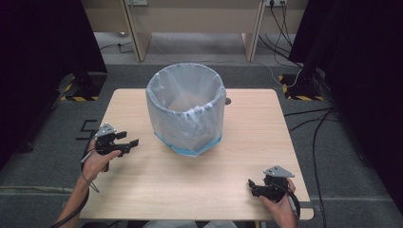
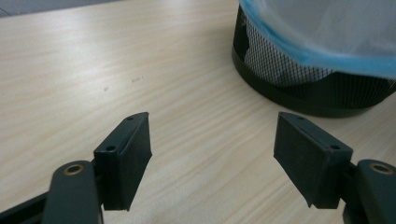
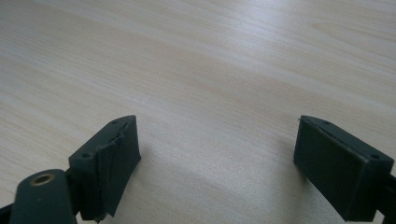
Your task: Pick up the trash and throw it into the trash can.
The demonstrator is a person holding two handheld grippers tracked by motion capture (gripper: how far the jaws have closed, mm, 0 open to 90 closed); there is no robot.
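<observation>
A black mesh waste bin [image 1: 186, 111] lined with a pale blue plastic bag stands at the middle back of the light wooden table [image 1: 157, 183]. My left gripper [image 1: 129, 139] is held low over the table's left side, pointing toward the bin, jaws wide apart with nothing between them. In the left gripper view the left gripper [image 2: 212, 149] shows bare wood between its jaws, and the bin's [image 2: 299, 79] black base sits at the upper right. My right gripper [image 1: 252, 186] rests near the front right corner, open and empty; the right gripper [image 3: 217, 154] faces bare table.
Black curtains flank the table on both sides. Cables [image 1: 311, 118] run over the grey floor to the right. A wooden desk frame [image 1: 195, 28] stands behind the table. Yellow-black striped stand feet [image 1: 78, 97] sit on the floor at both back corners.
</observation>
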